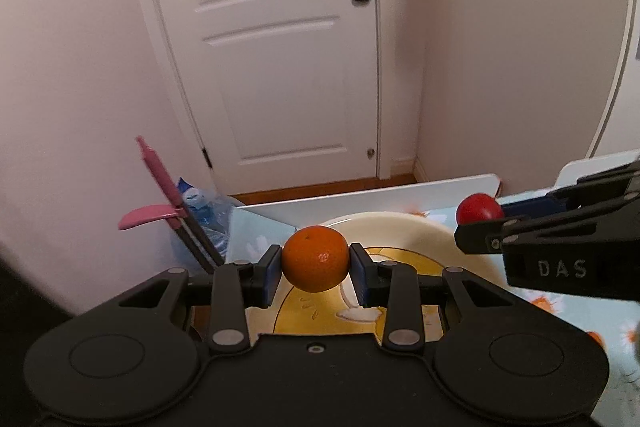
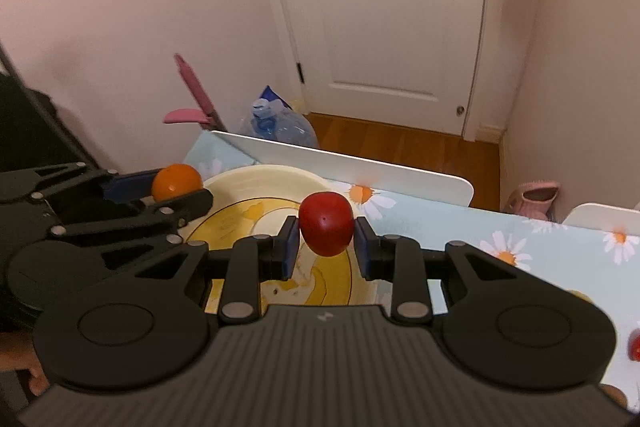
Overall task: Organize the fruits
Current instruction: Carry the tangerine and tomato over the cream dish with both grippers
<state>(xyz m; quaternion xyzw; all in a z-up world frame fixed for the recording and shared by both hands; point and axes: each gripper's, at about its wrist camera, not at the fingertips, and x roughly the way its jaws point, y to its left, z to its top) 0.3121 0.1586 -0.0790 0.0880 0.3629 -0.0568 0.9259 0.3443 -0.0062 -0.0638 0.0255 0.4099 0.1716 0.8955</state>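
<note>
Gripped between our left gripper's (image 1: pixel 315 265) blue pads, an orange (image 1: pixel 315 258) hangs above the yellow plate (image 1: pixel 404 223). Our right gripper (image 2: pixel 326 241) clamps a red fruit (image 2: pixel 326 223) over the same plate, on the daisy tablecloth (image 2: pixel 540 247).

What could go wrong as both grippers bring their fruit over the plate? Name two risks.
1. The left gripper and right gripper are close together above the plate and might collide.
2. The orange and red fruit are round, so they could roll off the shallow plate.
</note>
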